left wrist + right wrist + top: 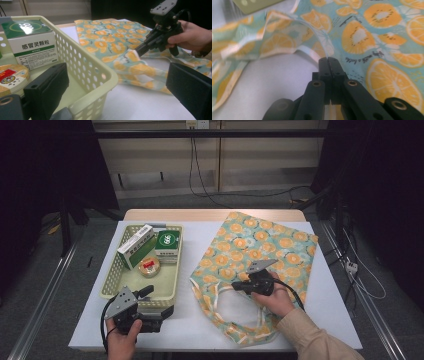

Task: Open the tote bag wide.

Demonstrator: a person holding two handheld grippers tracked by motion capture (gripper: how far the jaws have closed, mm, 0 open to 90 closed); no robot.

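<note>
White tabletop, dark room around it: the right gripper [242, 285] is pinched shut on the strap edge of the citrus-print tote bag [260, 250] lying right of the basket [172, 285]. That thin hem could slip free (slack fabric). The left gripper [162, 312] rests wide open by the basket.

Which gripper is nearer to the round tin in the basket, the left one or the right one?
Left. The left gripper sits at the basket's near edge, close to the round tin. The right gripper is farther away, across the table, clamped on the fruit-print bag.
</note>
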